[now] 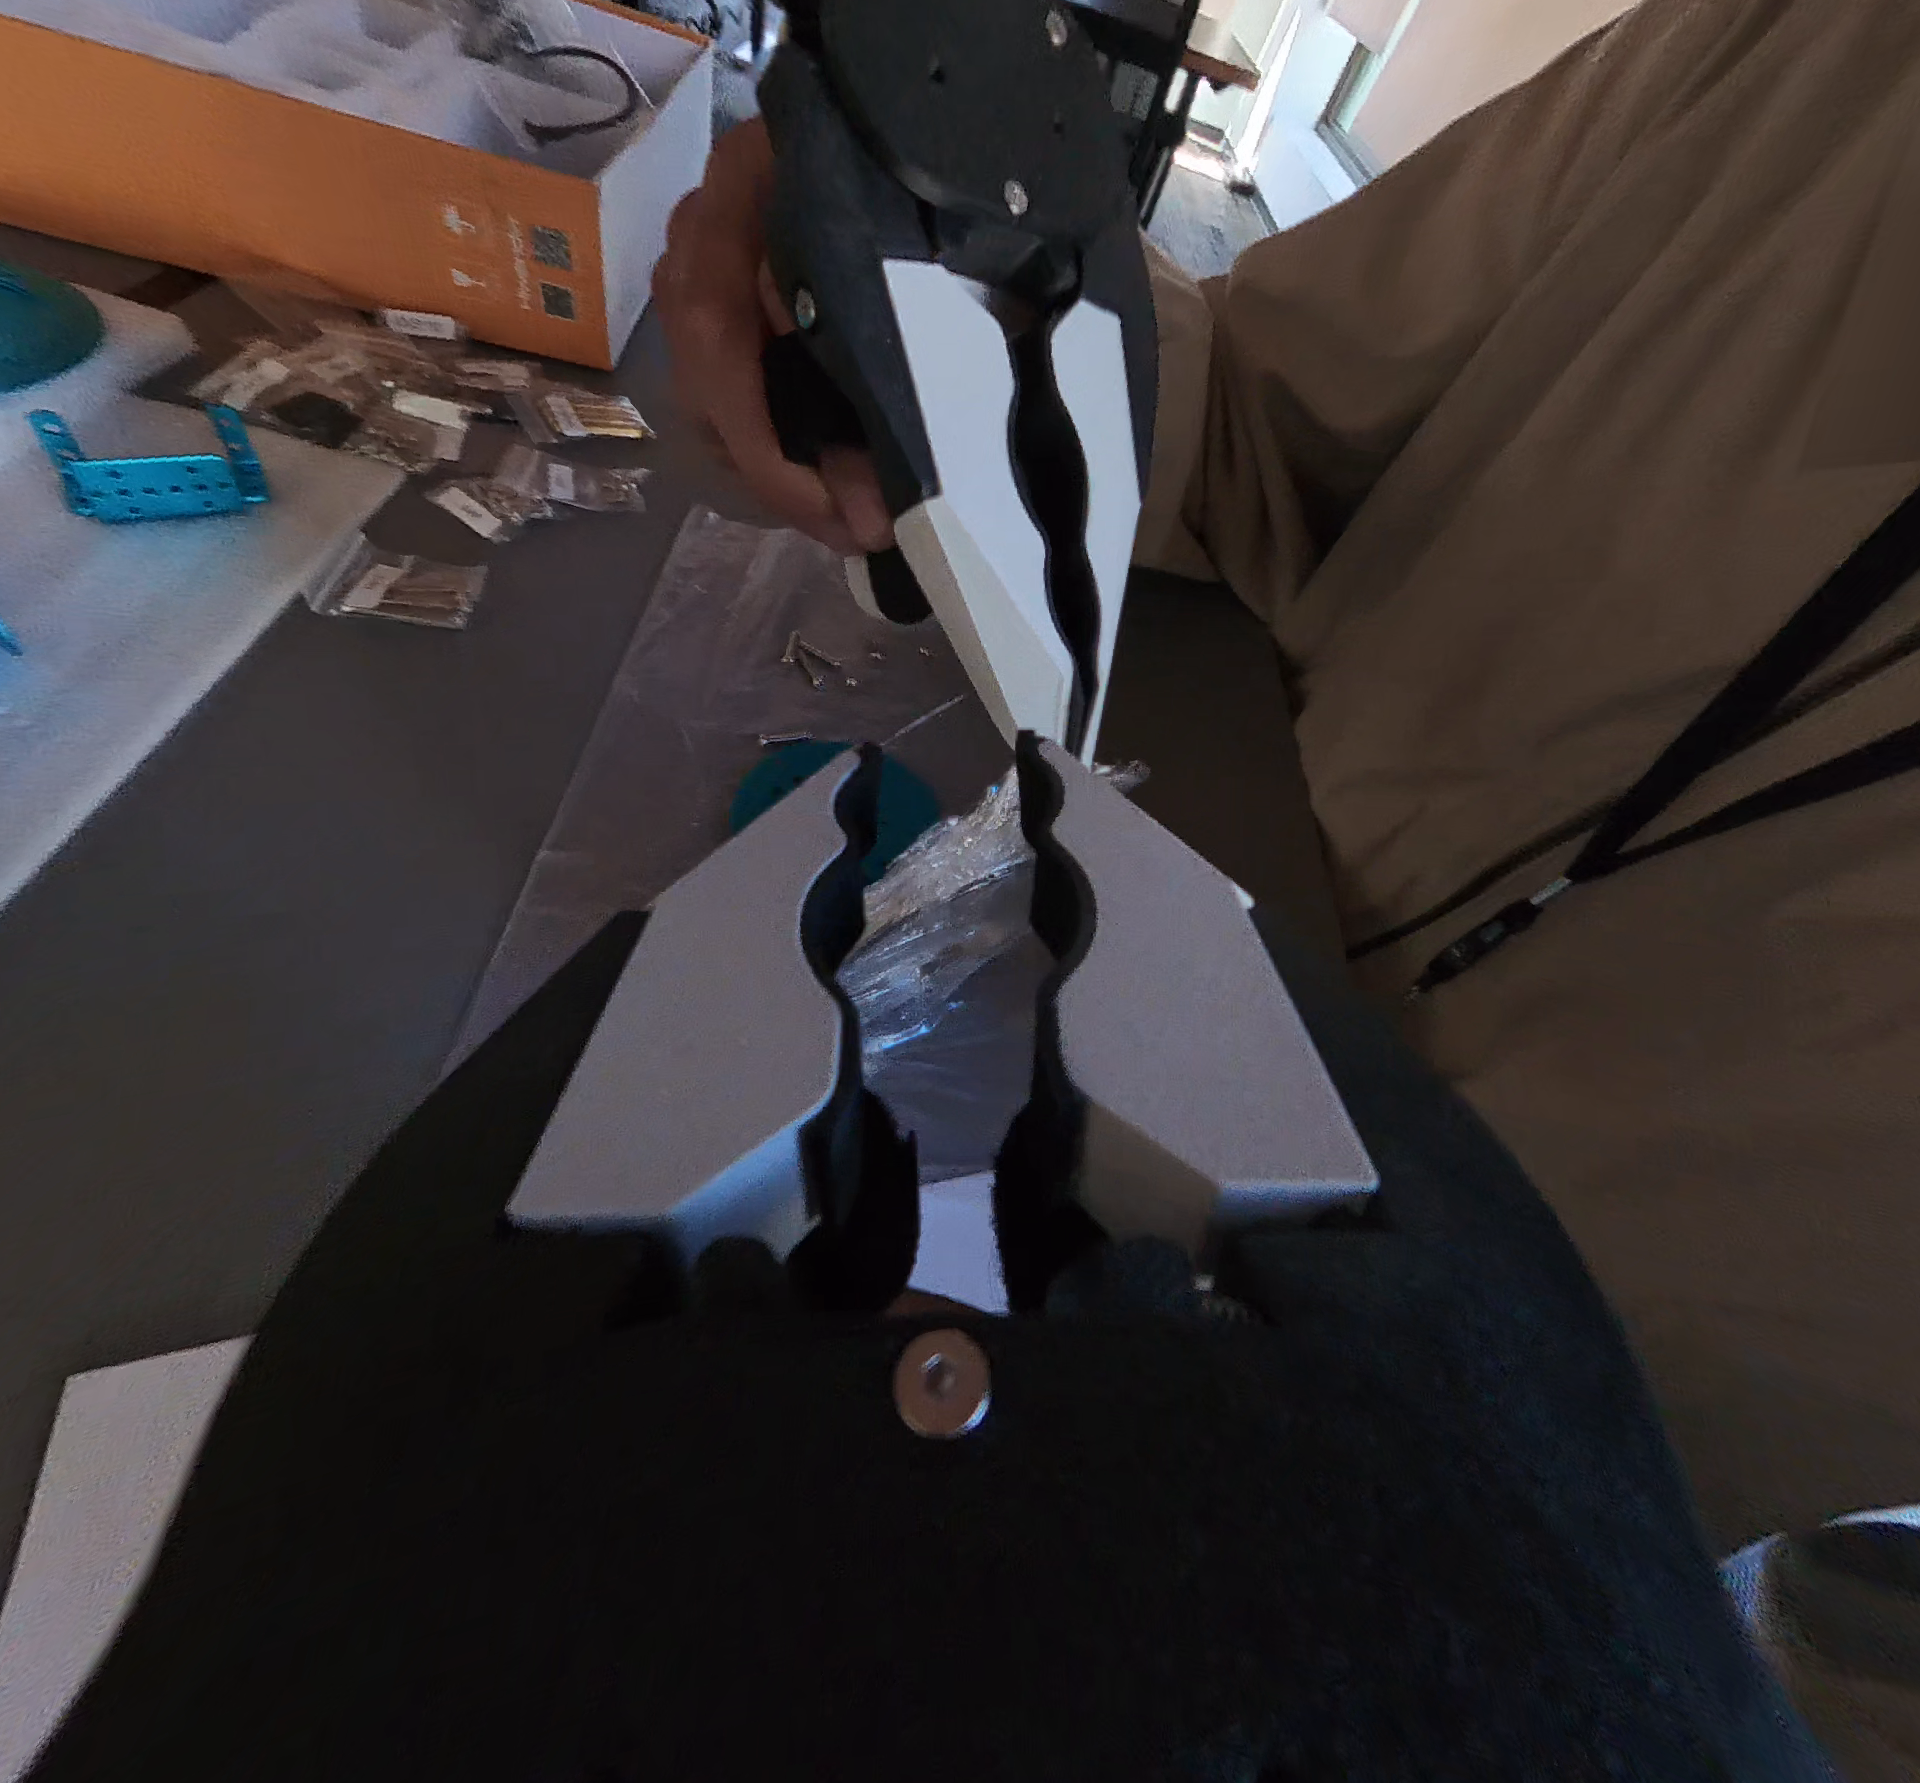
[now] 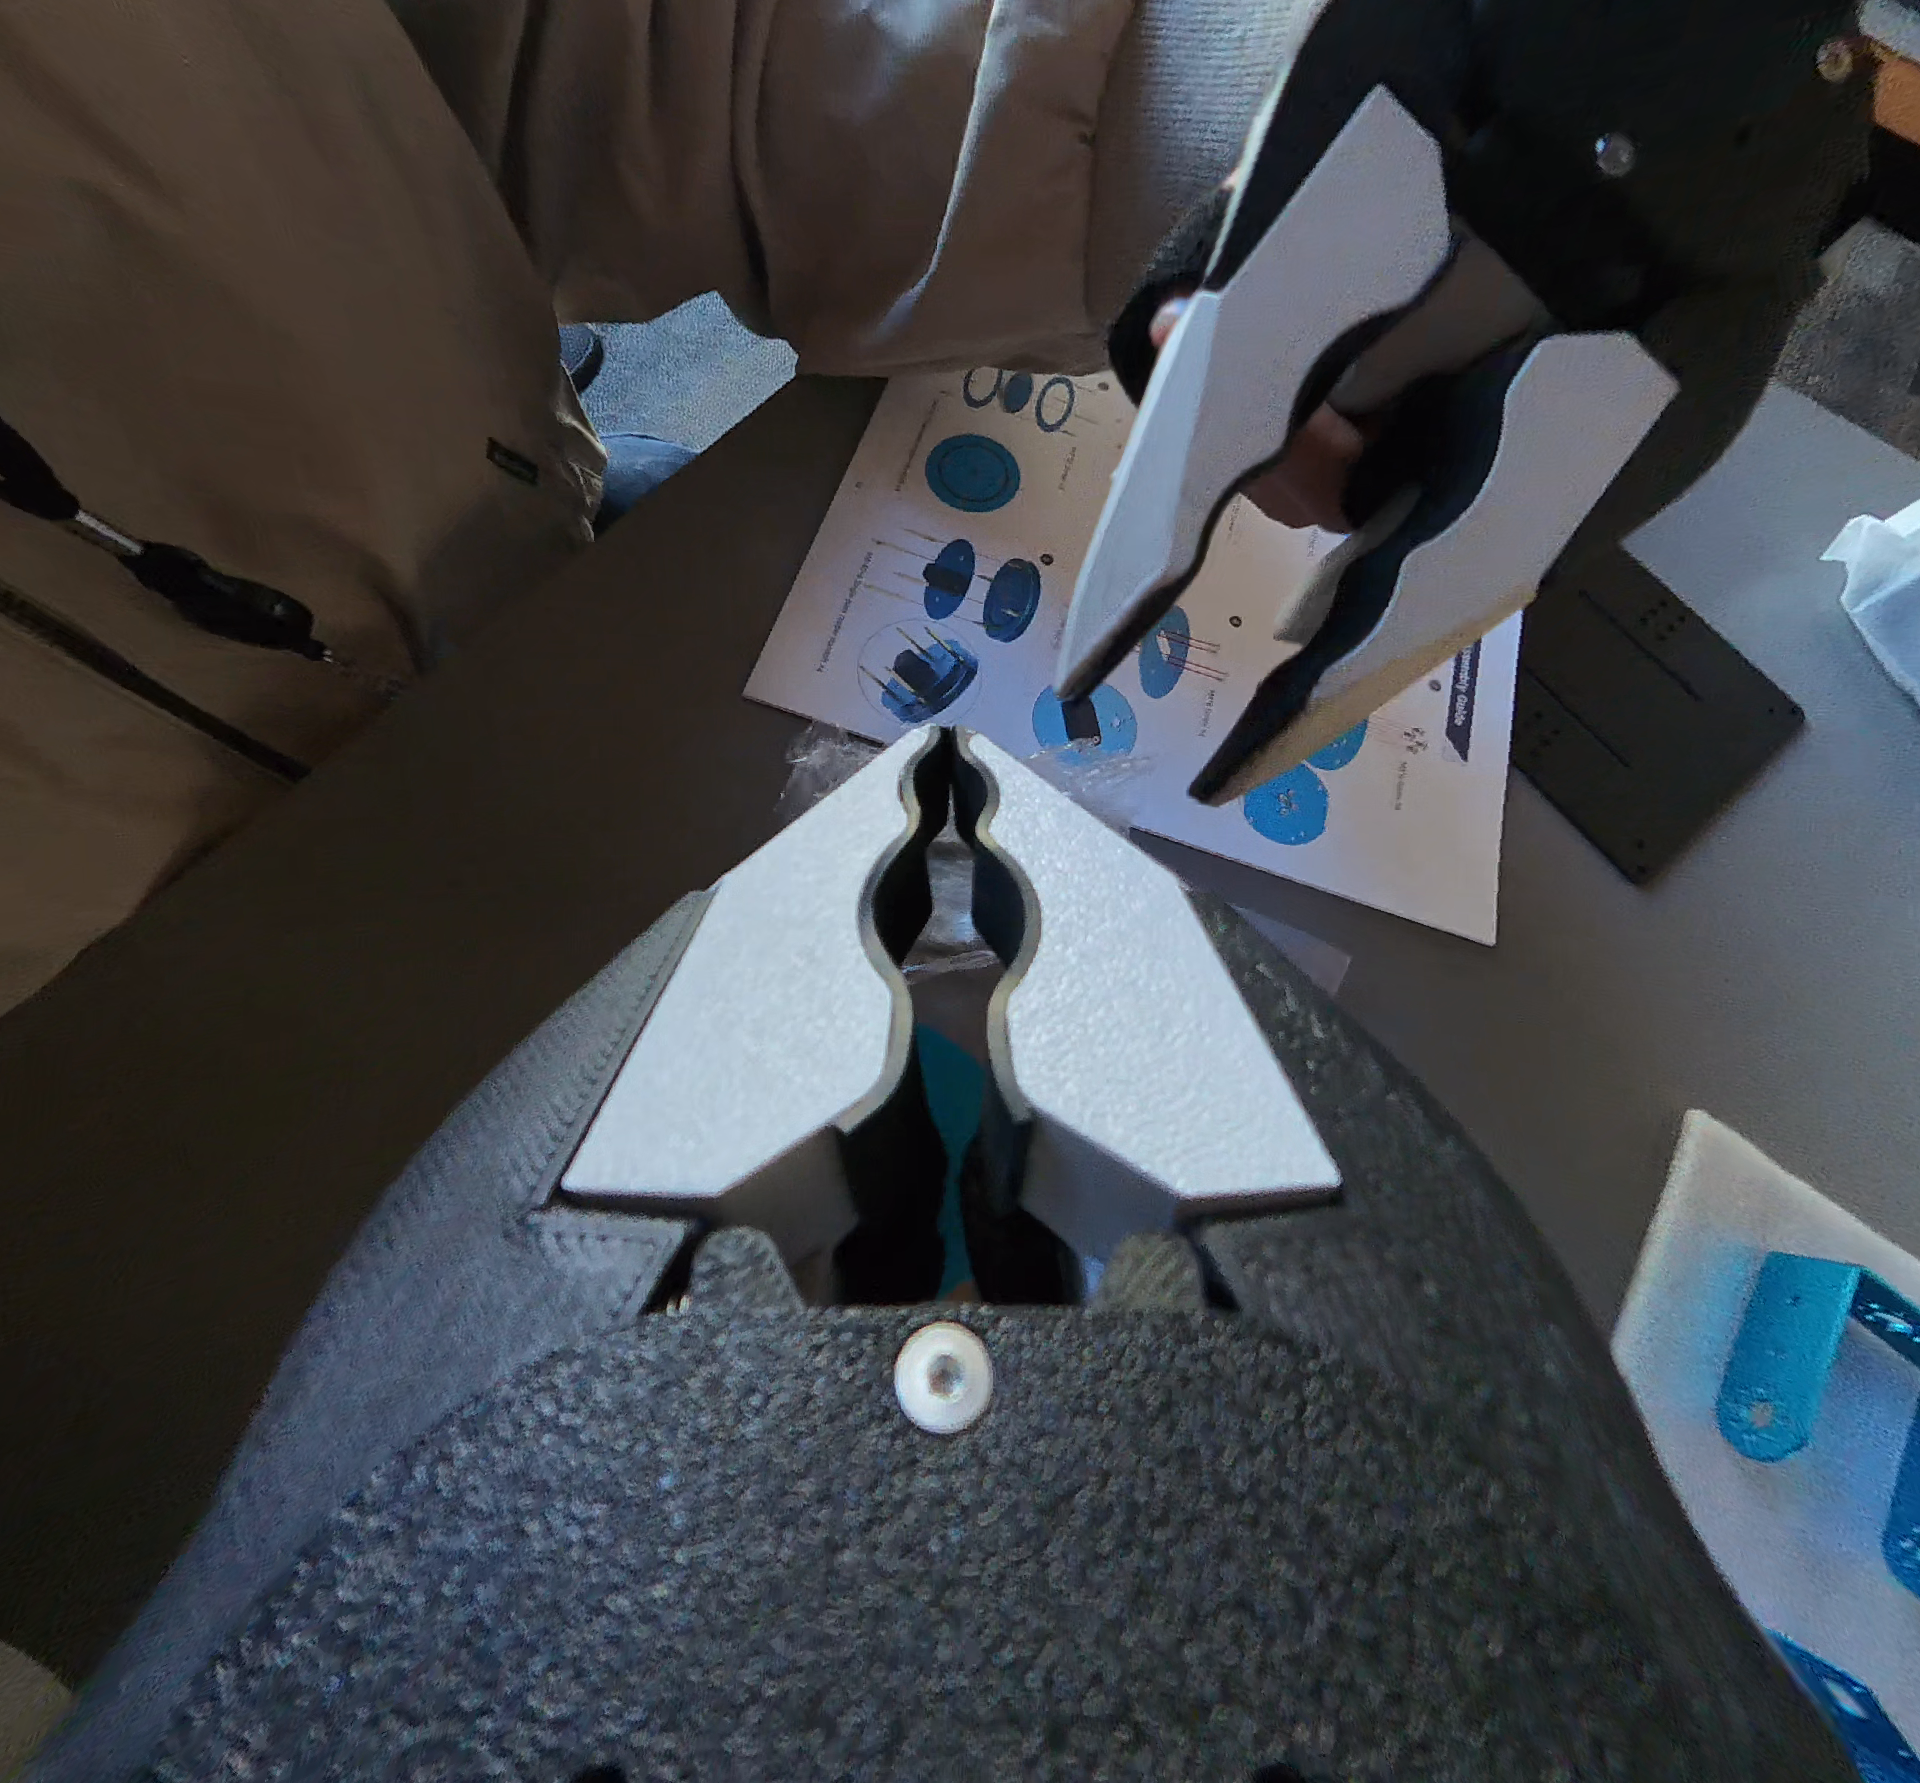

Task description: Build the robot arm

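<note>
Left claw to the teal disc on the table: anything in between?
Yes. A crumpled clear plastic bag sits inside the open left claw, covering part of the teal disc. The shut right claw has its tip close beside the left one's.

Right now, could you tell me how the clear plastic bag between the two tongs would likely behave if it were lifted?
The bag looks crinkled and thin, so it would probably be floppy and sag. Its glossy film may slip between the smooth fingers. It seems light, and since loose screws lie on the plastic sheet nearby, any left inside could spill out.
</note>
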Action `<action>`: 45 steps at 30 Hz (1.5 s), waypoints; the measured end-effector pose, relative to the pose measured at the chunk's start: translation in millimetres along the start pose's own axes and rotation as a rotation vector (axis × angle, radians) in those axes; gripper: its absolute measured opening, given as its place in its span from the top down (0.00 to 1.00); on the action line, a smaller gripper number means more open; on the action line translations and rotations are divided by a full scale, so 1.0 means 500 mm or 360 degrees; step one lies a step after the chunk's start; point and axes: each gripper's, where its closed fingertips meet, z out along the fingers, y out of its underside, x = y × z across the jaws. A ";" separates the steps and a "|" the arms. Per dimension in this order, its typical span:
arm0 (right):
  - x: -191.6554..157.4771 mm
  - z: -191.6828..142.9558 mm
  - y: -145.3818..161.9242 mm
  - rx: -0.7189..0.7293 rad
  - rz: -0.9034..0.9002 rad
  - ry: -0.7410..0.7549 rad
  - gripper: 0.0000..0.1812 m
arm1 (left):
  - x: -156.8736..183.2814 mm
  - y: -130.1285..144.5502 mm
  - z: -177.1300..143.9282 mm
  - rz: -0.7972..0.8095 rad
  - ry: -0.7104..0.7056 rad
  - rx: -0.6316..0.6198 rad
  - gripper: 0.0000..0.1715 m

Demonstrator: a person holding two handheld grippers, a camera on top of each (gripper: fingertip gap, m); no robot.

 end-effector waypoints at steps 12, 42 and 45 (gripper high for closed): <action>-0.002 -0.005 0.011 -0.0121 -0.0067 0.0115 1.00 | 0.013 0.030 0.025 0.0075 -0.0060 -0.0194 1.00; 0.013 0.012 0.033 0.0538 0.0609 -0.0444 0.88 | 0.036 0.036 0.006 0.0278 -0.0335 -0.0088 1.00; 0.000 0.018 0.028 0.0541 0.0587 -0.0484 0.93 | 0.036 0.036 0.008 0.0278 -0.0339 -0.0078 1.00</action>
